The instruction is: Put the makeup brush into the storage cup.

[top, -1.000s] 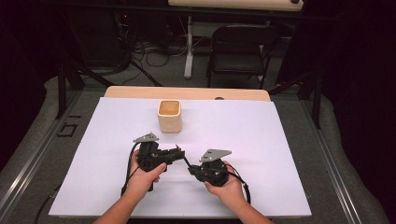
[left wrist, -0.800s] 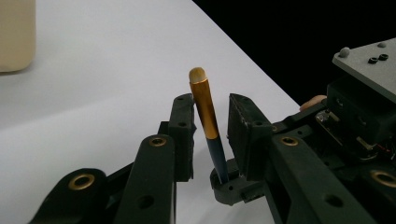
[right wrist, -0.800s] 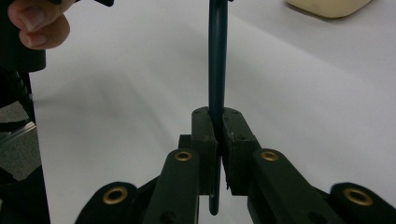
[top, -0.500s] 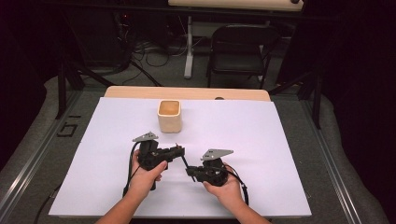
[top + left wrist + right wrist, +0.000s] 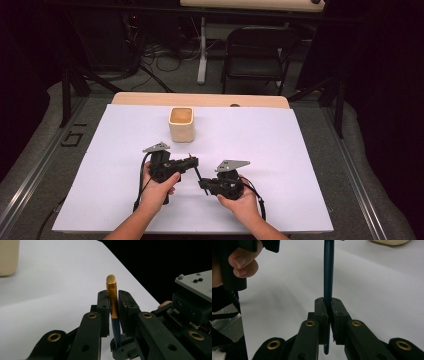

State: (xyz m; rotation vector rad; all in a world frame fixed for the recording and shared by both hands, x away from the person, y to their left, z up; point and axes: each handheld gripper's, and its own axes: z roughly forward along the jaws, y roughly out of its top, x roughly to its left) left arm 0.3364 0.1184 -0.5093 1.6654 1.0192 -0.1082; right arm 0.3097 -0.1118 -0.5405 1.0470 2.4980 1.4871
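A: Where is the slim dark-blue brush with the gold metal collar (image 5: 113, 302)?

B: Above the near middle of the white counter (image 5: 300, 150), spanning between both hands. The left gripper (image 5: 192, 162) has just been closing its fingers (image 5: 103, 312) around the gold collar, and they now grasp it, with the pale tip poking out beyond them.

A: And the other end?

B: The right gripper (image 5: 204, 185) has its fingers (image 5: 338, 315) clenched on the dark handle.

A: Anything else nearby?

B: A cream square ceramic cup (image 5: 181, 124) stands farther back, well apart.
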